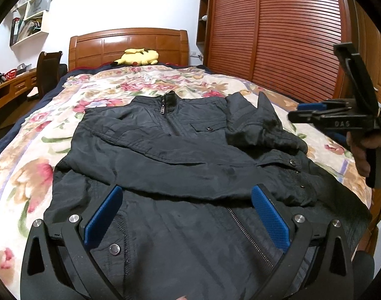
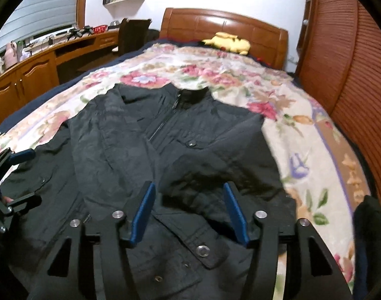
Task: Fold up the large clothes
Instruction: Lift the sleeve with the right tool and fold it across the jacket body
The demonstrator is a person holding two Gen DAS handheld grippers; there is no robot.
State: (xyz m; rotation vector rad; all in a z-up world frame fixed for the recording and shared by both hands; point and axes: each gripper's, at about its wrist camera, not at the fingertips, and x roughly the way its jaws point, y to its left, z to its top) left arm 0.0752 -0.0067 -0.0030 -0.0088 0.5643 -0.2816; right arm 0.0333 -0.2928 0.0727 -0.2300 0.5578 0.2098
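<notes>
A black zip-up jacket lies front up on the floral bedspread, collar toward the headboard. One sleeve is folded across its chest, and the other sleeve sits bunched at the right shoulder. My left gripper is open low over the jacket's hem, with nothing between its blue pads. A hand holds my right gripper above the bed's right side. In the right wrist view my right gripper stands open just over the bunched sleeve, gripping nothing. My left gripper shows at the left edge.
A yellow plush toy rests by the wooden headboard. Slatted wooden wardrobe doors run close along the bed's right side. A desk and chair stand to the left, under wall shelves.
</notes>
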